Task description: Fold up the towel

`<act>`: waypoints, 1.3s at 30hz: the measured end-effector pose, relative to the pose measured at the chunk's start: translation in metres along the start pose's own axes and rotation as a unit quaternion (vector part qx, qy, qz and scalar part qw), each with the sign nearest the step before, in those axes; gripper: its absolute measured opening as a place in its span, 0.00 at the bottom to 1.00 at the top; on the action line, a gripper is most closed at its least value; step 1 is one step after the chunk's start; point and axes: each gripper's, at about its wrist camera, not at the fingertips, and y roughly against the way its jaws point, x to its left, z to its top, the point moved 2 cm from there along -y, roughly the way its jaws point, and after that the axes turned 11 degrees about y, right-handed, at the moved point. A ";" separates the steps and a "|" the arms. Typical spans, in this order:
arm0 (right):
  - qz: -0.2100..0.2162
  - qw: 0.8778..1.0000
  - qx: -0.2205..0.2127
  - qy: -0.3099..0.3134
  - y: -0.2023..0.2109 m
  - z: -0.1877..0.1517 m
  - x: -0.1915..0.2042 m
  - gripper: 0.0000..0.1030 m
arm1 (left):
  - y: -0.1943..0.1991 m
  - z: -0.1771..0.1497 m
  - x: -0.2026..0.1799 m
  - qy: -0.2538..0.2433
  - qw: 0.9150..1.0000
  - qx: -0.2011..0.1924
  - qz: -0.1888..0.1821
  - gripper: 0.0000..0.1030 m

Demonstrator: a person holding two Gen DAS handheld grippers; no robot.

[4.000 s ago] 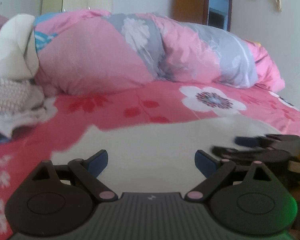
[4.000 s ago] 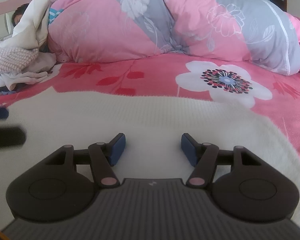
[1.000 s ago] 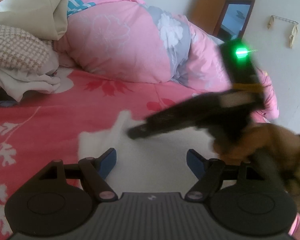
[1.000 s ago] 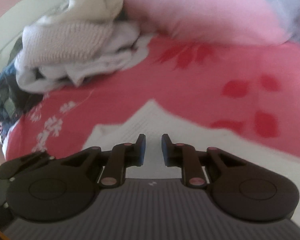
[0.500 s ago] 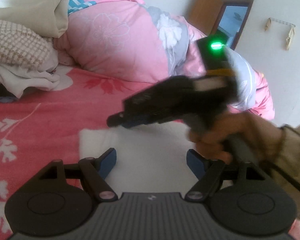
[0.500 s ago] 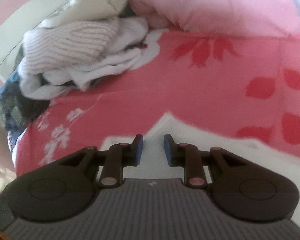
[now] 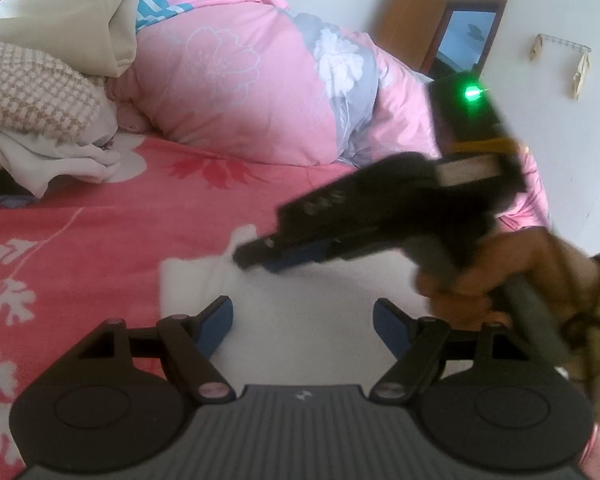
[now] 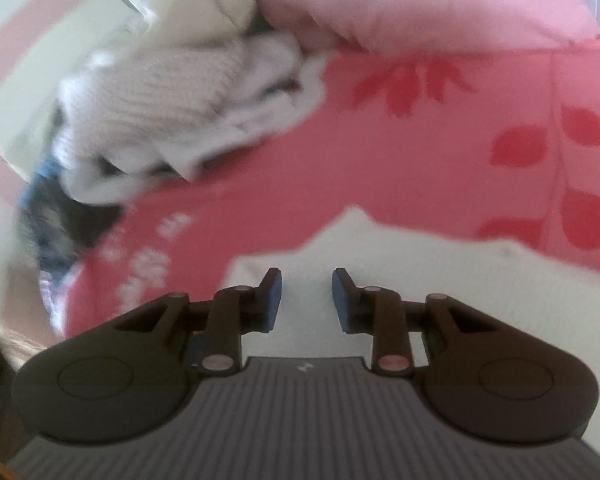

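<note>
The right gripper [image 8: 306, 298] is opening over the white fluffy towel [image 8: 440, 280], nothing pinched; release gently. The left gripper [image 7: 302, 322] stands wide, empty.

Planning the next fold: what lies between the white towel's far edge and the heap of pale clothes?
Only bare red floral bedsheet separates white towel from clothes heap, per right wrist view.

Both wrist views: close, downward, towel [image 7: 300, 300] shared
</note>
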 end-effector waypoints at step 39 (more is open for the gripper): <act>-0.332 0.913 -0.142 -0.190 0.192 -0.121 -0.191 0.16 | -0.003 -0.004 -0.006 -0.026 0.999 -0.008 0.019 0.76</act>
